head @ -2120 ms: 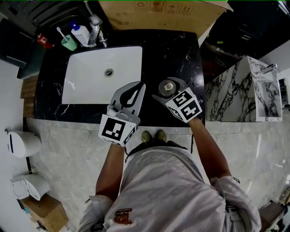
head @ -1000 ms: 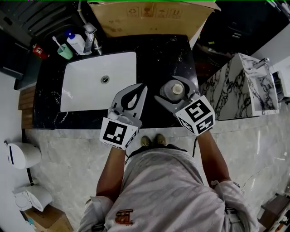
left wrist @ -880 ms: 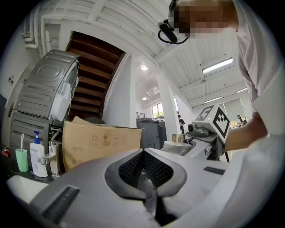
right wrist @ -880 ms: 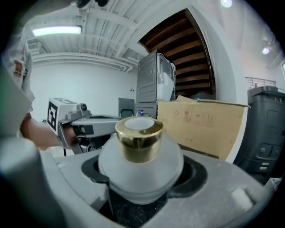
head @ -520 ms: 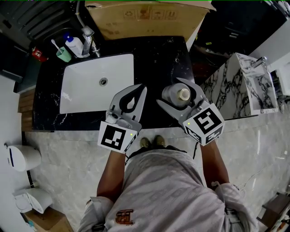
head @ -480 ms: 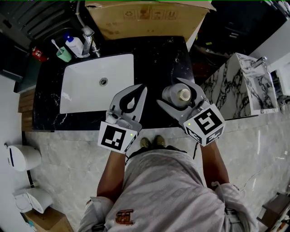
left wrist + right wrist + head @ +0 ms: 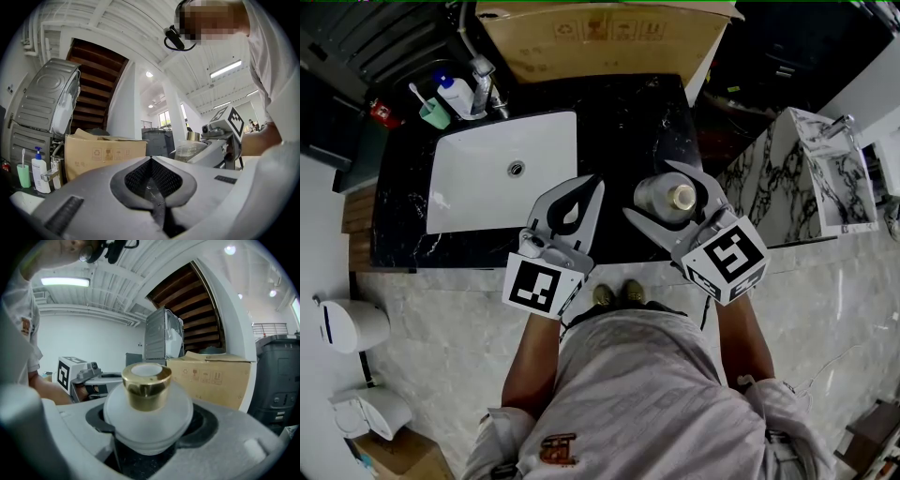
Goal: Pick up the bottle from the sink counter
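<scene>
A frosted round bottle point(image 7: 661, 195) with a gold cap point(image 7: 146, 384) is held upright between the jaws of my right gripper point(image 7: 667, 199), above the black marble sink counter point(image 7: 637, 122). In the right gripper view the bottle point(image 7: 147, 420) fills the space between both jaws. My left gripper point(image 7: 578, 200) hovers just left of it over the counter's front, jaws shut with nothing between them. In the left gripper view the closed jaws point(image 7: 152, 187) point upward, and the right gripper with the bottle point(image 7: 190, 149) shows beyond.
A white sink basin point(image 7: 502, 169) is set in the counter's left half. A tap point(image 7: 483, 84), soap dispenser point(image 7: 455, 94) and green toothbrush cup point(image 7: 434, 112) stand at the back left. A cardboard box point(image 7: 600, 37) lies behind. A marble-patterned unit point(image 7: 787, 178) stands at right.
The right gripper has lifted the bottle off the counter and drawn it back toward me and rightward. The left gripper has stayed almost still, shut.
</scene>
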`<state>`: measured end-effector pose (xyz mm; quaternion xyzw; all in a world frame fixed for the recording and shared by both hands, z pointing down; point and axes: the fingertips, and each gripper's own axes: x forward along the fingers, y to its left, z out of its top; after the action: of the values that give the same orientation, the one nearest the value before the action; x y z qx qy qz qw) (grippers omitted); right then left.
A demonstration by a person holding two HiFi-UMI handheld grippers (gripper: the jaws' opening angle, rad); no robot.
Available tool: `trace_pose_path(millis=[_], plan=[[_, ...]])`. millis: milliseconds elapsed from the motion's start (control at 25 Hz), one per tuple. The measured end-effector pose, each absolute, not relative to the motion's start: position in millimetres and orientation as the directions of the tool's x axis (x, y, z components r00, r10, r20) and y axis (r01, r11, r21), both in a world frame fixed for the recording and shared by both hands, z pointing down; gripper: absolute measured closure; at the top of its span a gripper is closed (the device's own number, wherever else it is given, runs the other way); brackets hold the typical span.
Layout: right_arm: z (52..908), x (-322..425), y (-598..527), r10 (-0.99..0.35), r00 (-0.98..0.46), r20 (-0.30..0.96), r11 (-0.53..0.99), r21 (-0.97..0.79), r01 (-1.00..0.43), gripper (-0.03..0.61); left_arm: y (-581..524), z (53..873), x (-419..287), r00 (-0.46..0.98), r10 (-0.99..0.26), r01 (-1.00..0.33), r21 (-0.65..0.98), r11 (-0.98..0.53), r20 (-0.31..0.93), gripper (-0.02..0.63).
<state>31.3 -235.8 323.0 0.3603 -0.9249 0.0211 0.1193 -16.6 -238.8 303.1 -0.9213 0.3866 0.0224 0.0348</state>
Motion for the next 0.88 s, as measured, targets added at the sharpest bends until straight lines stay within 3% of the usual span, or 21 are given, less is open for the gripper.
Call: trace_pose_path(millis=[880], plan=[[323.9,25.9,-229.0,-0.648,-0.721,0.243,0.753,0.062,-0.655,0.239,-235.1,305.8,-16.9,0.706,-0.706,-0.708,-0.053,-0.704,-0.052,0.614]])
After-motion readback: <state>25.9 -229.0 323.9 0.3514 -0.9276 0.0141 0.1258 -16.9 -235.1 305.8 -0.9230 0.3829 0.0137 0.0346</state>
